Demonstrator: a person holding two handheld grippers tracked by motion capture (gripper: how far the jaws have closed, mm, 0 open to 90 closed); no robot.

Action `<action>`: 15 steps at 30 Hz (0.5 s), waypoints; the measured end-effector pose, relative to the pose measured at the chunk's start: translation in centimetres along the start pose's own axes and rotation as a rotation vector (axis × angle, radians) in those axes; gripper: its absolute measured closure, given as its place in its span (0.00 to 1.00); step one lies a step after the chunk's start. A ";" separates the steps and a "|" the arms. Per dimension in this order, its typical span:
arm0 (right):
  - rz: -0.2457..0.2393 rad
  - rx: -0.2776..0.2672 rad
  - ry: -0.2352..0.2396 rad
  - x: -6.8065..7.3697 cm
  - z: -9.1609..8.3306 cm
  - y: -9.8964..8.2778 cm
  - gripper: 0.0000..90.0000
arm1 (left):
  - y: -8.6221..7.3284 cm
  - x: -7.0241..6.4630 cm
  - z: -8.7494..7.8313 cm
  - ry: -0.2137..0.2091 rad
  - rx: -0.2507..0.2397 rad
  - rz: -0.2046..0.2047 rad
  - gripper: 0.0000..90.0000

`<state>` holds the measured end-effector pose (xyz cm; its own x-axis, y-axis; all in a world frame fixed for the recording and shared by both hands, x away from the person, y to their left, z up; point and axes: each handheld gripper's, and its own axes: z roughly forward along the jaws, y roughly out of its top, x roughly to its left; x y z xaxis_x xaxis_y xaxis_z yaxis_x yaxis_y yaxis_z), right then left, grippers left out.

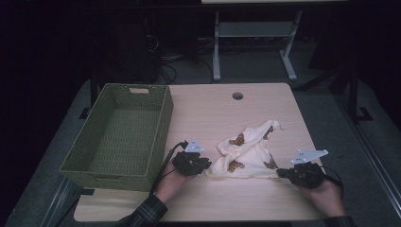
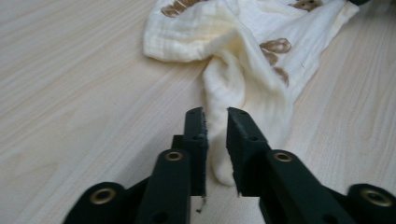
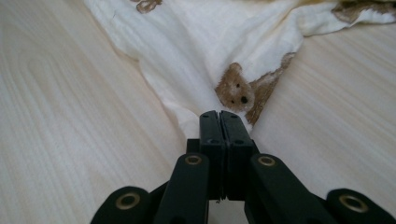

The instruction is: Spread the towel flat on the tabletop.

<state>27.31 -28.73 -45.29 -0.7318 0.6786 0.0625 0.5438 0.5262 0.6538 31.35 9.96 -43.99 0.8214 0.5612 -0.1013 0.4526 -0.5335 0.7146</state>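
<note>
Right gripper (image 3: pixel 219 114) jaws pinch the cream bear-print muslin cloth (image 1: pixel 248 153) corner; left gripper (image 2: pixel 215 114) jaws, slightly apart around its other end, should clamp before stretching.

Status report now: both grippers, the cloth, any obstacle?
Left gripper open, cloth corner between fingers. Right gripper shut on cloth corner. Basket stands left, not in way.

Both tongs are matte black, chunky little things. The left tongs (image 1: pixel 204 166) and right tongs (image 1: pixel 279 172) each carry a pale grey three-cornered plate (image 1: pixel 194 145) on top with small dark holes in it, and a black cable (image 1: pixel 166 158) trails off the back. Up close the jaws are flat black slabs with tiny screw holes, hung on rounded arms with brass-coloured rivets (image 2: pixel 173 156). The left sleeve (image 1: pixel 147 211) is dark plaid.
</note>
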 end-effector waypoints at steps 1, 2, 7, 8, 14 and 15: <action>-0.004 0.004 0.001 0.1 -0.1 -0.1 0.98 | 0.1 0.0 -0.2 0.002 -0.006 0.002 0.82; -0.006 0.008 -0.004 0.1 -0.1 -0.3 0.98 | 0.3 0.0 -0.4 -0.003 -0.014 0.002 0.81; 0.005 -0.030 -0.004 0.2 -0.9 -0.2 0.87 | 0.8 -0.9 -0.1 -0.040 -0.028 0.020 0.75; -0.002 -0.040 -0.004 0.2 -0.9 -0.1 0.87 | 0.9 -1.1 0.2 -0.045 -0.033 0.020 0.74; -0.012 -0.042 0.016 0.1 0.3 1.0 0.84 | 2.5 -1.0 1.6 -0.026 -0.029 0.056 0.70; -0.014 -0.041 0.022 0.0 0.6 1.1 0.84 | 2.9 -0.7 1.9 -0.017 -0.038 0.050 0.70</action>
<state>28.13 -27.83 -44.99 -0.7483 0.6597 0.0696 0.5164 0.5135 0.6852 32.77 6.79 -43.17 0.8489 0.5231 -0.0762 0.3974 -0.5365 0.7445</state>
